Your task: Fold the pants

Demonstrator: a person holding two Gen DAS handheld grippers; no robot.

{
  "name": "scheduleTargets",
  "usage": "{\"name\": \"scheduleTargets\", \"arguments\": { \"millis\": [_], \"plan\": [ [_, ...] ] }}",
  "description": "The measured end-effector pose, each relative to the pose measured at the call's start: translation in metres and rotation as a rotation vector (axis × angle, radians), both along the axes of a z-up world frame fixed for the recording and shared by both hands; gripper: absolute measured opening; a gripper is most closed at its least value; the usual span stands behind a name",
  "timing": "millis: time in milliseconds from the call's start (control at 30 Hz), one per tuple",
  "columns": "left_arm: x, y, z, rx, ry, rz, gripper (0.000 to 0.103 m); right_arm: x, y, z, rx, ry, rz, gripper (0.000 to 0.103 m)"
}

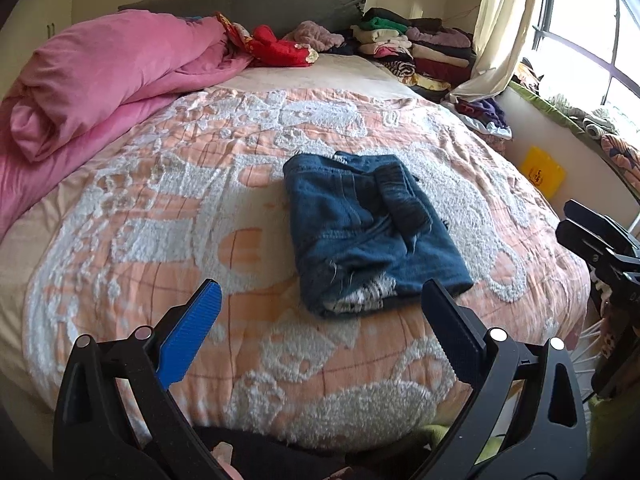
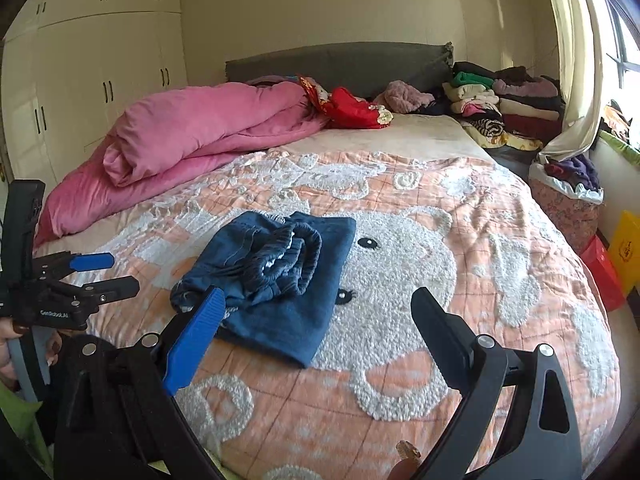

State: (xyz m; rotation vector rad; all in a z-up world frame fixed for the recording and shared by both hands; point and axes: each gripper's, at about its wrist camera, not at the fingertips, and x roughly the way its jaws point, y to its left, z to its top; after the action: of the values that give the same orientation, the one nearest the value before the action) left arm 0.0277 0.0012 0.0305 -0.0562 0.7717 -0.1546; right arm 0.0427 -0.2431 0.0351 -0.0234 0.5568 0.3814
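The pants (image 1: 370,232) lie folded into a compact, roughly rectangular bundle near the middle of the left wrist frame, flat on the peach-and-white bedspread (image 1: 160,216). They are dark blue denim, layered over themselves. A dark ribbed elastic waistband (image 1: 402,196) sits bunched on top toward the upper right of the bundle, and at the lower edge a frayed, pale patch of threads shows between the layers. In the right wrist frame the same bundle sits left of centre, the gathered waistband heaped on top and a smooth flap of denim spread below it, just beside the bear's face stitched into the cover.

Neither tool touches the cloth. The left gripper (image 1: 322,328) hangs at the bottom of its own frame with its fingers spread wide, one pad blue and one black, nothing between them. The right gripper (image 2: 318,334) is likewise spread wide and empty at the bottom of its frame; its blue finger overlaps the lower left corner of the bundle in the picture, though I cannot tell whether it makes contact.

A rolled pink duvet (image 1: 104,76) fills the upper left of the left wrist frame. Stacked folded clothes (image 1: 416,46) sit at the upper right by the curtain (image 1: 504,28).
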Motion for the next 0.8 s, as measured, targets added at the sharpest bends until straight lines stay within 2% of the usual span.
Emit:
{"name": "scheduleTargets", "arguments": {
  "millis": [100,133,400,800],
  "plan": [
    [-0.007,0.003,-0.006,-0.008,0.012,0.015,0.093,-0.007,-0.001,-0.007,-0.014,0.016,-0.001,0.094],
    [-0.01,0.003,-0.009,-0.011,0.019,0.014,0.093,-0.008,-0.001,-0.009,-0.015,0.023,0.0,0.099],
    [-0.016,-0.002,-0.032,-0.002,0.081,-0.002,0.093,-0.01,0.004,-0.044,-0.031,0.115,-0.018,0.098],
    [-0.015,0.0,-0.033,-0.007,0.086,0.007,0.093,-0.004,0.0,-0.043,-0.019,0.126,-0.027,0.099]
  ]
}}
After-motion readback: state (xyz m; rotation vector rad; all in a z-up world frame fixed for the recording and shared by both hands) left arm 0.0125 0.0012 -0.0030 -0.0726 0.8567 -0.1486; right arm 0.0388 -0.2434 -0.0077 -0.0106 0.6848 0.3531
